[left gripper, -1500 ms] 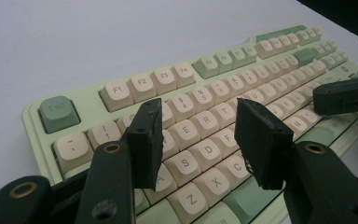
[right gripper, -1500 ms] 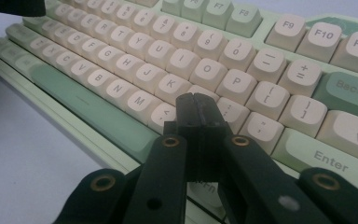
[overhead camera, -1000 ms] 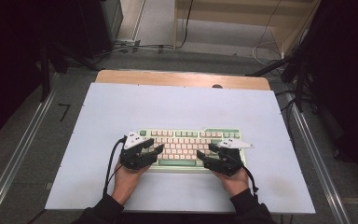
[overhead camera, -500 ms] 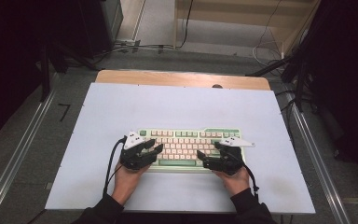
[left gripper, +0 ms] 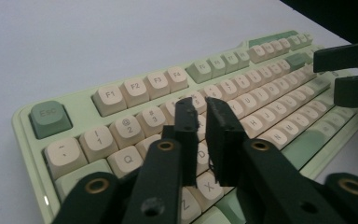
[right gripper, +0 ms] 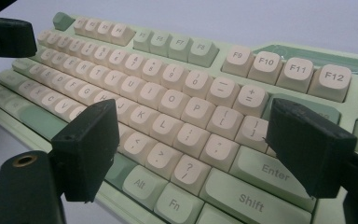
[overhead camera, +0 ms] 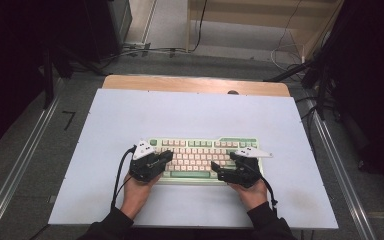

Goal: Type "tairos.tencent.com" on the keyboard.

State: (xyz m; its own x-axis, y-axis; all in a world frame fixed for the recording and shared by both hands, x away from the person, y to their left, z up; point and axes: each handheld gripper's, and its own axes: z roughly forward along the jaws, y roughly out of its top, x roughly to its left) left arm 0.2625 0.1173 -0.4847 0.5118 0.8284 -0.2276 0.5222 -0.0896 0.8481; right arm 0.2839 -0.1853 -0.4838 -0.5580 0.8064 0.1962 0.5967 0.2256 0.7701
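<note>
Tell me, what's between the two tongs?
In the high view, keyboard keys and its green space bar lie between the left tongs and right tongs.

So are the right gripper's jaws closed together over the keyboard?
No, the right gripper has its jaws standing wide apart above the keyboard, with nothing between them.

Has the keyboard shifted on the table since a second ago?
No. In the high view the keyboard sits in the same spot against the table's wooden far edge, between the left gripper and the right gripper.
</note>
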